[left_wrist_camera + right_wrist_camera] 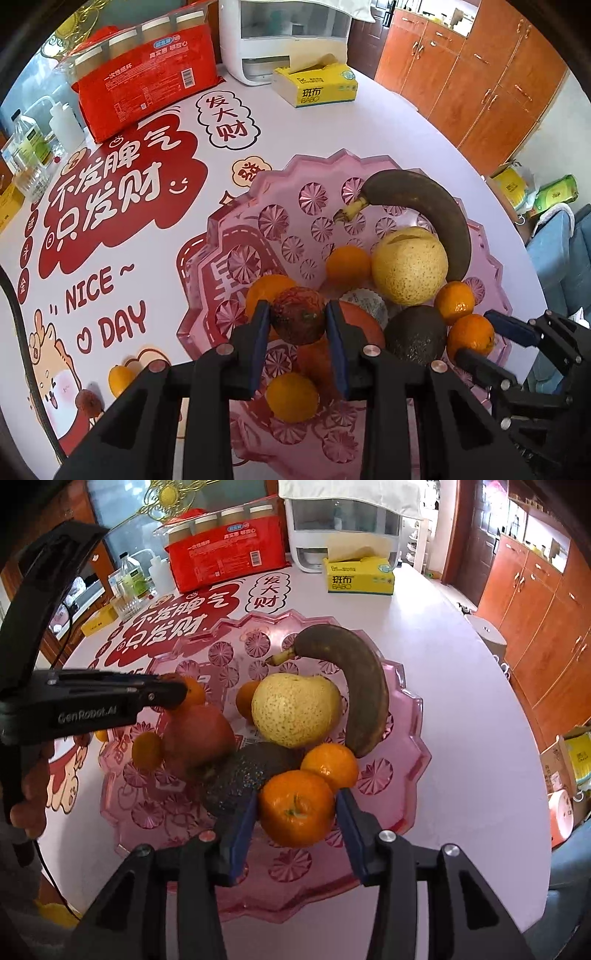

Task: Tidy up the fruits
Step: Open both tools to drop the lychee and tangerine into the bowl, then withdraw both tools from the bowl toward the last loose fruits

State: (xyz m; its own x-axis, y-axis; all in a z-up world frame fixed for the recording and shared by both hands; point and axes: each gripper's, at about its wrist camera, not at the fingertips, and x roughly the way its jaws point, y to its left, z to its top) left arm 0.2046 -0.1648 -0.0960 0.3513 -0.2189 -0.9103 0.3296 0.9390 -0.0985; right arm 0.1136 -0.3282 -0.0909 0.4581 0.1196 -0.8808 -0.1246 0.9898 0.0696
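A pink plastic fruit bowl (221,236) (406,709) holds a brown banana (436,210) (354,679), a yellow pear (410,266) (291,709), a dark avocado (415,334) (251,775), a red apple (199,734) and several tangerines. My left gripper (297,334) is shut on a wrinkled dark red fruit (297,319) above the bowl. My right gripper (295,823) is shut on a tangerine (295,806) at the bowl's near side; it also shows in the left wrist view (471,334).
A tangerine (120,378) and a small dark fruit (88,400) lie on the table left of the bowl. A red pack of cups (147,77), a yellow tissue box (317,85), a white appliance (284,37) and bottles (29,147) stand at the back.
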